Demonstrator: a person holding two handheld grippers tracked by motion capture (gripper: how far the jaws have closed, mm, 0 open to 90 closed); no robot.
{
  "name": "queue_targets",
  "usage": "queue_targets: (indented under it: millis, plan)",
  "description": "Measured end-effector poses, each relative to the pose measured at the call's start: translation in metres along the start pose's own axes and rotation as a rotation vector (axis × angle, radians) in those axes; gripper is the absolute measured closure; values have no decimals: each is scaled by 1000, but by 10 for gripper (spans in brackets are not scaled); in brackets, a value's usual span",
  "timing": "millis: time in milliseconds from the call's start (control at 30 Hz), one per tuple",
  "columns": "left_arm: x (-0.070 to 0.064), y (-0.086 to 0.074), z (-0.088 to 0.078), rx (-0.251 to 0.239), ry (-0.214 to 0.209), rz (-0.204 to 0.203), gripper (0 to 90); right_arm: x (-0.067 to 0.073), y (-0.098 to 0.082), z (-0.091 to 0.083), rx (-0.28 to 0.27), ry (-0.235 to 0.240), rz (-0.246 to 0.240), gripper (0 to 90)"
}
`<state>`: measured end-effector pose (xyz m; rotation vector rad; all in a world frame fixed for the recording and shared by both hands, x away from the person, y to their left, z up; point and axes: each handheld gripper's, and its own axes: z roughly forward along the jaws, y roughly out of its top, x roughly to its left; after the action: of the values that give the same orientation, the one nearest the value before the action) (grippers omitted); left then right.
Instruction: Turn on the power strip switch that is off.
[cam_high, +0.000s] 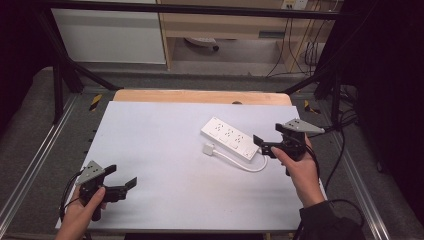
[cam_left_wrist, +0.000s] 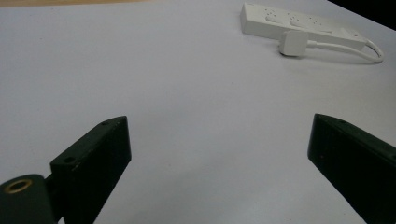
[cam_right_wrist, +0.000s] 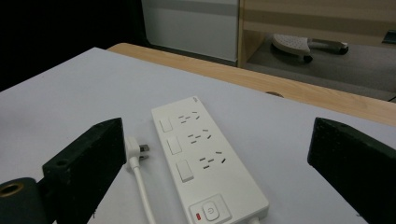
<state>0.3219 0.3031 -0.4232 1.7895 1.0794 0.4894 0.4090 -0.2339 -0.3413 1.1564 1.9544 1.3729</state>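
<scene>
A white power strip (cam_high: 230, 137) lies on the white table (cam_high: 165, 150), right of centre, with its three socket groups facing up. Its white plug (cam_high: 208, 148) rests unplugged on the table beside it, and the cable (cam_high: 245, 165) loops back to the strip's near end. My right gripper (cam_high: 270, 135) is open just past that end and holds nothing. From the right gripper view the strip (cam_right_wrist: 205, 158) and plug (cam_right_wrist: 136, 151) lie between the open jaws. My left gripper (cam_high: 121, 176) stands open and empty near the front left corner. Its own view shows the strip (cam_left_wrist: 299, 22) and plug (cam_left_wrist: 294, 43) far ahead.
A wooden table edge (cam_high: 200, 96) borders the white surface at the back. Black frame bars (cam_high: 65, 70) stand at both sides. Behind are a wooden shelf unit (cam_high: 225, 25), hanging cables (cam_high: 295, 45) and a wheeled base (cam_right_wrist: 292, 44) on the floor.
</scene>
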Motion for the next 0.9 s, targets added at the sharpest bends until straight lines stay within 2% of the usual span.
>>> queue_targets:
  millis: [333,700,833,900]
  plan:
    - [-1,0,-1,-3,-2,5,62,-1,2,10,-23,-25,36,83]
    - [-1,0,-1,6,-2,11,62,-3,4,23,-23,-28,55,88]
    - [-1,0,0,8,-4,8,62,-3,5,29,-20,-19,77,89]
    - [-1,-1,0,11,-4,10,62,-3,5,32,-15,-21,71,91]
